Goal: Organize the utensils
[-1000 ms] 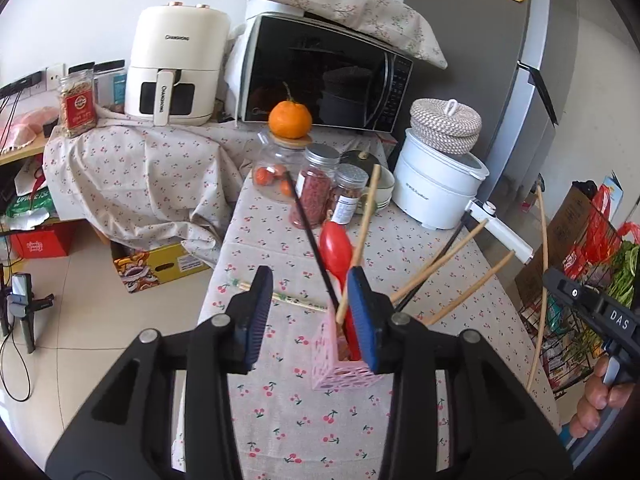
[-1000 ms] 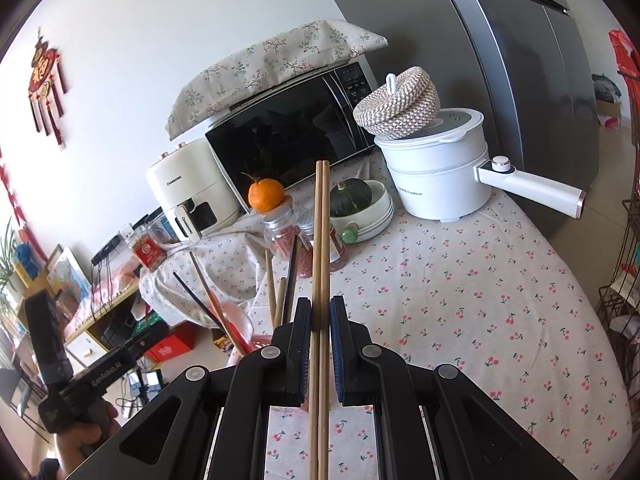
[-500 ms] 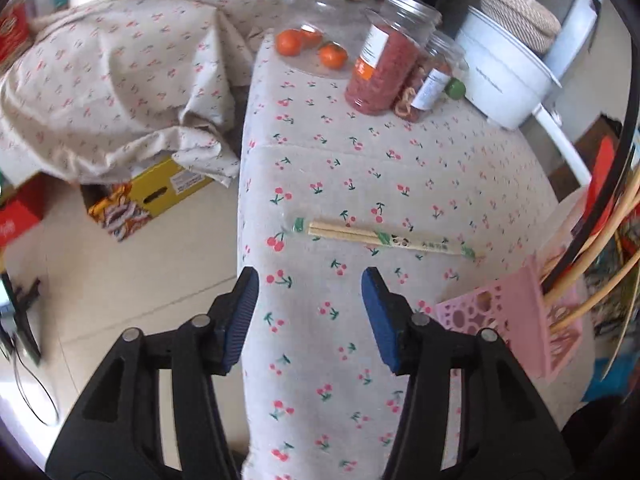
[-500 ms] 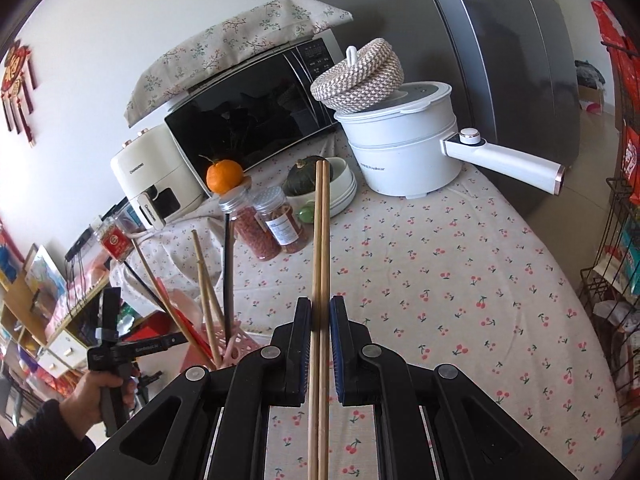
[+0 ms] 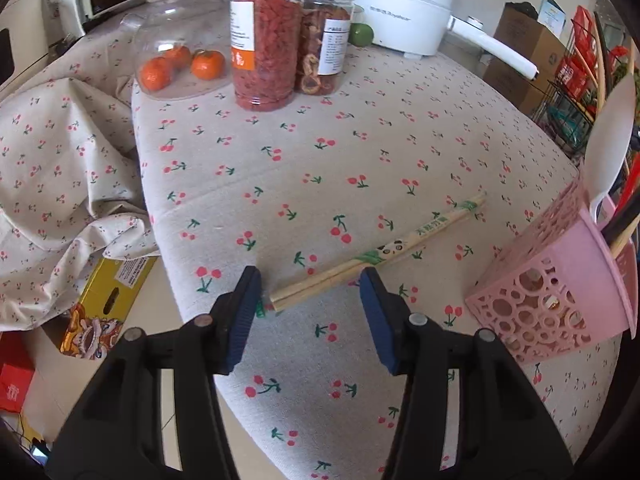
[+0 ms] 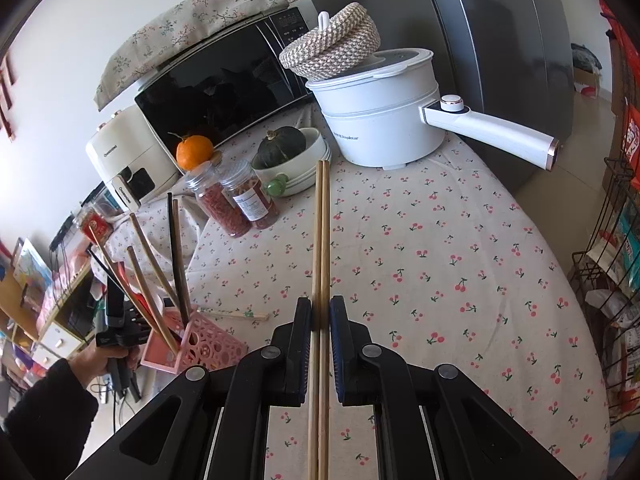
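Printed chopsticks [image 5: 378, 256] flat on cherry-print tablecloth [image 5: 360, 128], near end between jaws of left gripper [image 5: 310, 312]: closing, not yet touching. Plain wooden chopsticks [image 6: 322, 240] pinched tight in right gripper [image 6: 320, 320]. Pink holder [image 5: 556, 288] just beside, already stocked with spoon and sticks. Judged well along; two pairs left to stow.

Left gripper [image 5: 308, 300]: moved off the pink utensil basket [image 5: 560, 300], now at its 3 o'clock, dropped over the tablecloth [image 5: 360, 140], jaws closing astride the near end of the panda-printed chopsticks [image 5: 384, 252], untouched.
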`<state>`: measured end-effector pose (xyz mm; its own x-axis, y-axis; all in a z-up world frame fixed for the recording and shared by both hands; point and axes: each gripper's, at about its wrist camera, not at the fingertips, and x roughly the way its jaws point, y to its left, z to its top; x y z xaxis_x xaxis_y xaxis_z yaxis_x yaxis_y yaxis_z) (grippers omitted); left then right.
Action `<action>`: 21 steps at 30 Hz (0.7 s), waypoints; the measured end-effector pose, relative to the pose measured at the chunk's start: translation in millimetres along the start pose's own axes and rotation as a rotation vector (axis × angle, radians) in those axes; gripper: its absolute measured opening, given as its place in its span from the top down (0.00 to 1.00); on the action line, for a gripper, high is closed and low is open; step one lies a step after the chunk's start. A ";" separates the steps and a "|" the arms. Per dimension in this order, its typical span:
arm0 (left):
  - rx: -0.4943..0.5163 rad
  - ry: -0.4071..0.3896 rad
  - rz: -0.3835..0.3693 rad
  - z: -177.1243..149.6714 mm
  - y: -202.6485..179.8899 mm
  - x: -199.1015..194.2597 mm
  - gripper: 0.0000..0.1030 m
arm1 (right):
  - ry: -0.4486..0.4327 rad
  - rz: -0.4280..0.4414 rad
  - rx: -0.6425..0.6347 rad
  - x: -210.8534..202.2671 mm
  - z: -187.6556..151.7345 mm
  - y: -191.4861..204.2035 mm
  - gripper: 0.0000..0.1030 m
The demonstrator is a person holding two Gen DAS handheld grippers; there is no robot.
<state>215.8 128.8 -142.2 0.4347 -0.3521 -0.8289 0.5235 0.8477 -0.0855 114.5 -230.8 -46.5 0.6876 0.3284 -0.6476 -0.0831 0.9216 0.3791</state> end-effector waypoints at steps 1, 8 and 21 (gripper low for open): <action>0.015 0.004 0.021 0.1 -1.8 0.1 0.61 | 0.006 0.003 0.004 1.0 -0.1 -0.2 0.91; -0.114 0.015 0.059 -5.4 10.3 -5.4 0.90 | 0.028 0.024 0.033 5.2 0.9 -3.7 0.91; -0.106 0.416 -0.165 -13.8 -19.2 -13.5 0.86 | 0.018 0.051 0.054 -2.7 2.2 -6.1 0.91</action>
<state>189.9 122.7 -137.0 0.0090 -0.3148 -0.9491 0.4738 0.8372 -0.2732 114.8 -237.7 -45.5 0.6705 0.3786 -0.6381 -0.0785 0.8914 0.4464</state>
